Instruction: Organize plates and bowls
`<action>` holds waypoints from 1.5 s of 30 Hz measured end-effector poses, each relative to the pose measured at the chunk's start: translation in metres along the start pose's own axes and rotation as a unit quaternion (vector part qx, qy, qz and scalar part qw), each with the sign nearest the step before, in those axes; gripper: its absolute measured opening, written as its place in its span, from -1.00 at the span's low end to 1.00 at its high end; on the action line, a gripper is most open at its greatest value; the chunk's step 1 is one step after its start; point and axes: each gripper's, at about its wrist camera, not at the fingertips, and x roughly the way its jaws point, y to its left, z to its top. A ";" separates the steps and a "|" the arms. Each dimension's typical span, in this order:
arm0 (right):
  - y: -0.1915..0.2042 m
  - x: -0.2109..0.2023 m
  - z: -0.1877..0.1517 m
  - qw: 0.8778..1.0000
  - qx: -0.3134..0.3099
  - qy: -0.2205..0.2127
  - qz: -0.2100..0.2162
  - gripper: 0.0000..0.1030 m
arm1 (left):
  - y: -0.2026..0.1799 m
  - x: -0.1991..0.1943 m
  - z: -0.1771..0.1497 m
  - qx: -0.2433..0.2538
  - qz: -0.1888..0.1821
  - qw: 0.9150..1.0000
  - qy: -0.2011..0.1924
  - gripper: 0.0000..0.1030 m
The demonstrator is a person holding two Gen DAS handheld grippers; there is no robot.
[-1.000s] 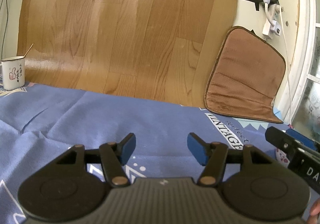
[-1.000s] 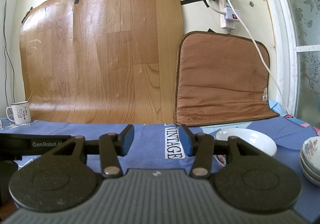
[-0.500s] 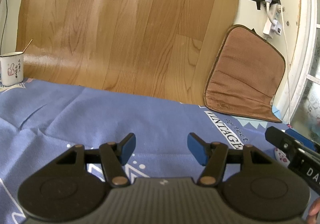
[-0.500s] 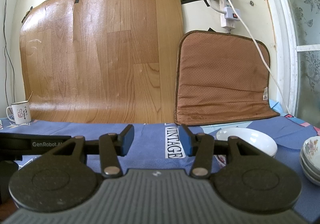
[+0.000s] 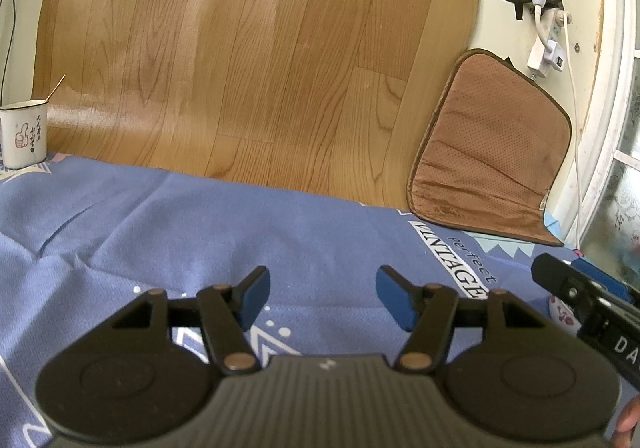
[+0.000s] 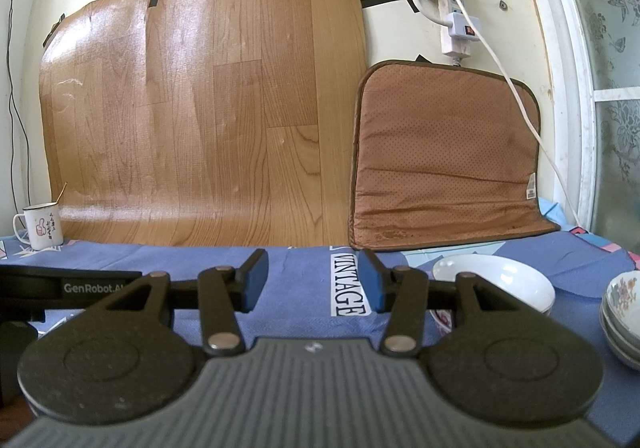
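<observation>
White bowl (image 6: 494, 282) unmoved just right of right gripper (image 6: 312, 284), floral bowls (image 6: 622, 318) farther right, left gripper (image 5: 320, 298), both jaws parted, empty, unchanged.

The left tongs (image 5: 322, 298) gape empty over the blue cloth (image 5: 200, 224), a mug (image 5: 23, 134) far left.

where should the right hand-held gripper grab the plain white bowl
Grip the white bowl by its near rim, one finger inside and one outside, coming from the front and slightly above. It sits upright with its thin rim exposed just right of the open right hand-held gripper.
</observation>
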 end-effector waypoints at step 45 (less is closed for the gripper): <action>0.000 -0.001 0.000 1.000 0.001 0.000 -0.001 0.01 | -0.005 -0.003 -0.002 0.010 -0.010 1.000 -0.004 0.21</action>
